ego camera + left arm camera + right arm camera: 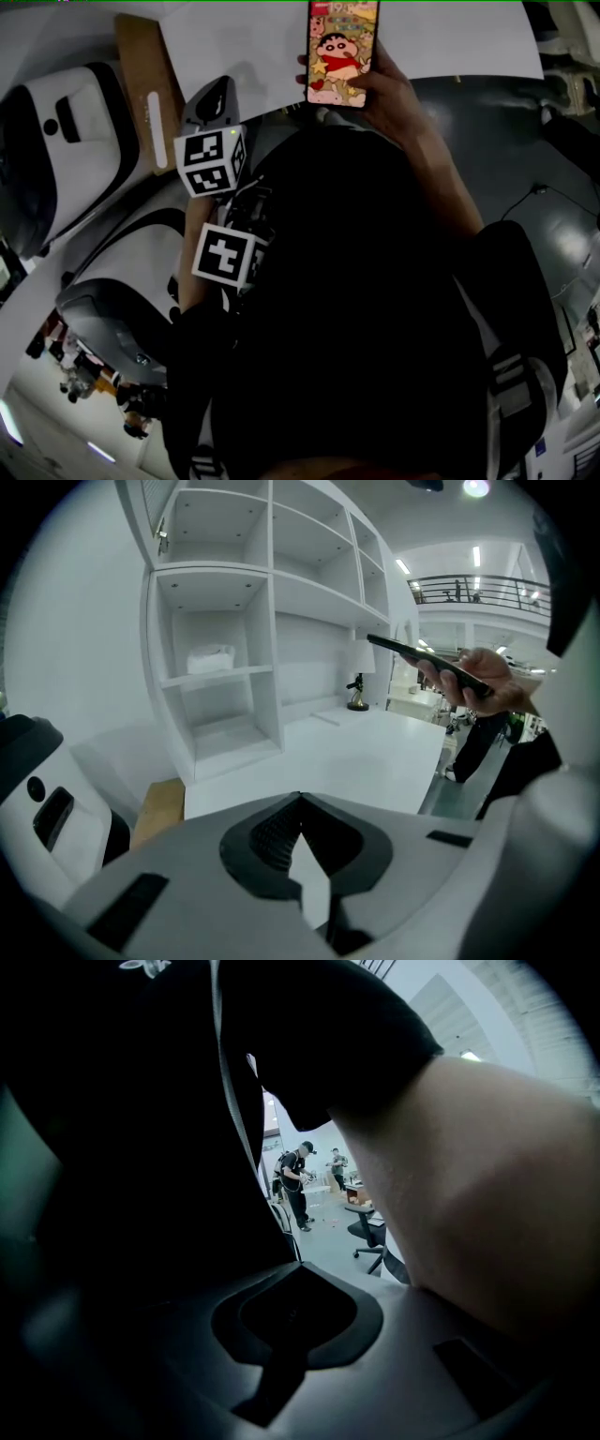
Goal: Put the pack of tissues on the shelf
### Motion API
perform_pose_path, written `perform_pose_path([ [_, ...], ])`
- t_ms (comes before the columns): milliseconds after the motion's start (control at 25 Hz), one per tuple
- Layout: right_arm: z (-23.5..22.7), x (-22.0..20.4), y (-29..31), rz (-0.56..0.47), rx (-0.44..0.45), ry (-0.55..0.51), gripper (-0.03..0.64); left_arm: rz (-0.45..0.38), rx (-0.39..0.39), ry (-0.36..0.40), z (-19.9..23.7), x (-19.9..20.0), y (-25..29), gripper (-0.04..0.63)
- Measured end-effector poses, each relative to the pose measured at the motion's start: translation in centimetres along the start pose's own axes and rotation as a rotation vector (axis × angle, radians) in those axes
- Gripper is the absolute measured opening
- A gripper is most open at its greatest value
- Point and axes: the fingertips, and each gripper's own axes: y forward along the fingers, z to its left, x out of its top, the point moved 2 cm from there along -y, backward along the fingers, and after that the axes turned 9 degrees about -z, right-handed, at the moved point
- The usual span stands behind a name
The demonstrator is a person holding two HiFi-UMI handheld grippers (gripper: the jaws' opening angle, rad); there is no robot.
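Black top (356, 281), black-and-white marker cubes (211, 161), grey jaws

The person's right hand (380, 89) is raised in front of the body with its fingers wrapped round a phone (342, 37), the bare forearm stretching out from a dark sleeve. Both grippers are bunched at the person's left side, against the dark torso. The left gripper (300, 799) points forward, its jaws meeting at the tips with nothing between them (its marker cube faces up). The right gripper (295, 1269) is also closed and empty, and looks past a bare arm.
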Motion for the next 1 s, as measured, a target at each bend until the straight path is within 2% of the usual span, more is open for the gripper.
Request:
perform_pose_path([
  [560, -0.1, 0.0, -0.3, -0.034, -0.034, 0.034, 0.018, 0.022, -0.073, 0.020, -2.0, -0.5, 1.0, 0.010],
  [1000, -0.3, -0.1, -0.5, -0.018, -0.032, 0.021, 0.018, 0.017, -0.059, 0.020, -1.3, -0.1, 0.8, 0.010],
])
